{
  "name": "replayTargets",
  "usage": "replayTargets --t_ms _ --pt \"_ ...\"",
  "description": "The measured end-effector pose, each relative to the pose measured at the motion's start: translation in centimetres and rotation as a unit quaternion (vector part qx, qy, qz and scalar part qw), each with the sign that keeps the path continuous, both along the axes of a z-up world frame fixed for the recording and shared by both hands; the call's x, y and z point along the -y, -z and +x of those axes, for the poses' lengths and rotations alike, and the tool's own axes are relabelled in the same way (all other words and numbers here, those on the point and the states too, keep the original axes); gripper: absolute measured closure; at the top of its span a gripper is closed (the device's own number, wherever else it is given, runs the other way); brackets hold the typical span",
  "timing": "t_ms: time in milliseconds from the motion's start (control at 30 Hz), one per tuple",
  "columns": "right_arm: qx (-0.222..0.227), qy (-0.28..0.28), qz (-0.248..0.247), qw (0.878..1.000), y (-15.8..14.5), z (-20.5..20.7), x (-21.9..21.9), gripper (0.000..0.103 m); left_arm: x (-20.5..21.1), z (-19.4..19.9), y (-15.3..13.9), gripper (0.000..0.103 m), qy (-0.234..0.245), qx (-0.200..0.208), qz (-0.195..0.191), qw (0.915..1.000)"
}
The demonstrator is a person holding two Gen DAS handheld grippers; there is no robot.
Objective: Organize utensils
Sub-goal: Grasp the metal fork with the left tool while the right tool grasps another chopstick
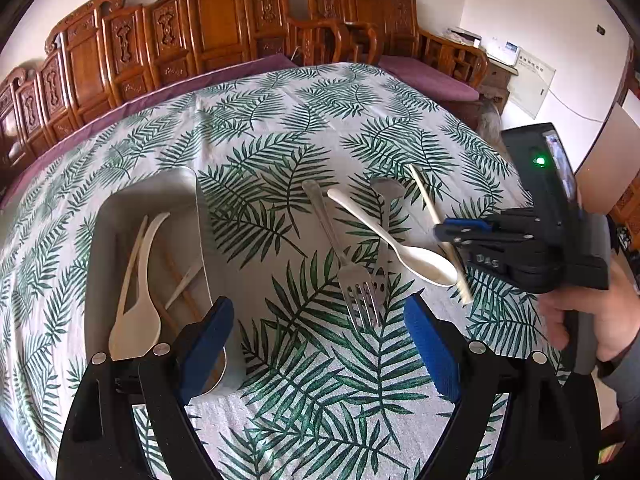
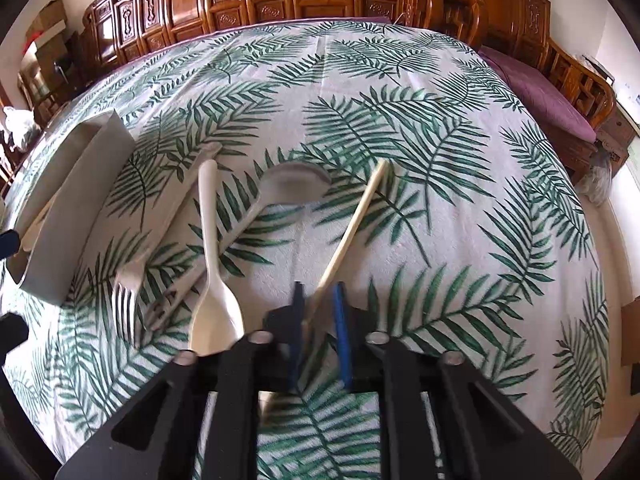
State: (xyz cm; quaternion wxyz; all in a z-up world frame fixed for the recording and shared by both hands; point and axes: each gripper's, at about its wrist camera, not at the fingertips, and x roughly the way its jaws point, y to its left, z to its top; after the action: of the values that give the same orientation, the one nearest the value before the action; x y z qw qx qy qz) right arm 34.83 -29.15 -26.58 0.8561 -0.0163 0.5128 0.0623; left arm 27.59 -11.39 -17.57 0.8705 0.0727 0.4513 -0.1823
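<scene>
On the leaf-print tablecloth lie a metal fork (image 1: 344, 264) (image 2: 128, 280), a metal spoon (image 1: 386, 196) (image 2: 294, 184) and a white plastic spoon (image 1: 392, 236) (image 2: 212, 248) that crosses the spoon's handle. My right gripper (image 1: 442, 234) (image 2: 319, 292) is shut on the near part of a pale wooden chopstick (image 1: 424, 196) (image 2: 352, 228), which slants away over the cloth. My left gripper (image 1: 320, 348) stands open just above the cloth, short of the fork's tines, with nothing between its pads. The grey tray (image 1: 120, 208) (image 2: 72, 200) holds a white spoon (image 1: 136, 312) and chopsticks (image 1: 176, 276).
Carved wooden chairs (image 1: 224, 20) and a bench with a purple cushion (image 2: 548, 96) line the table's far side. A hand (image 1: 580, 320) holds the right gripper at the table's right edge. Bare cloth (image 2: 460, 240) spreads to the right of the chopstick.
</scene>
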Motion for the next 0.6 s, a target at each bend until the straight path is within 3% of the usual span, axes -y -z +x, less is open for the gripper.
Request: replayTargets --t_ms 200,400,500,600 --pt "-0.012 -0.007 -0.007 1.000 -0.1 -1.5 2.2 0.097 0.6 0.8 0.5 0.020 -0.002 -0.010 0.004 0.9999" --pt "0.011 -0.008 0.019 1.000 0.2 -2.9 3.7 0.097 1.6 2.5 1.6 0.020 -0.007 -0.028 0.005 0.9996" --pt "0.021 -0.024 -0.001 0.999 0.2 -3.1 3.1 0.097 2.1 3.4 2.2 0.026 -0.010 -0.040 0.006 0.9991" --pt "0.021 -0.027 0.012 0.999 0.3 -3.1 3.6 0.097 2.8 4.3 2.6 0.034 -0.009 -0.048 0.010 0.9987"
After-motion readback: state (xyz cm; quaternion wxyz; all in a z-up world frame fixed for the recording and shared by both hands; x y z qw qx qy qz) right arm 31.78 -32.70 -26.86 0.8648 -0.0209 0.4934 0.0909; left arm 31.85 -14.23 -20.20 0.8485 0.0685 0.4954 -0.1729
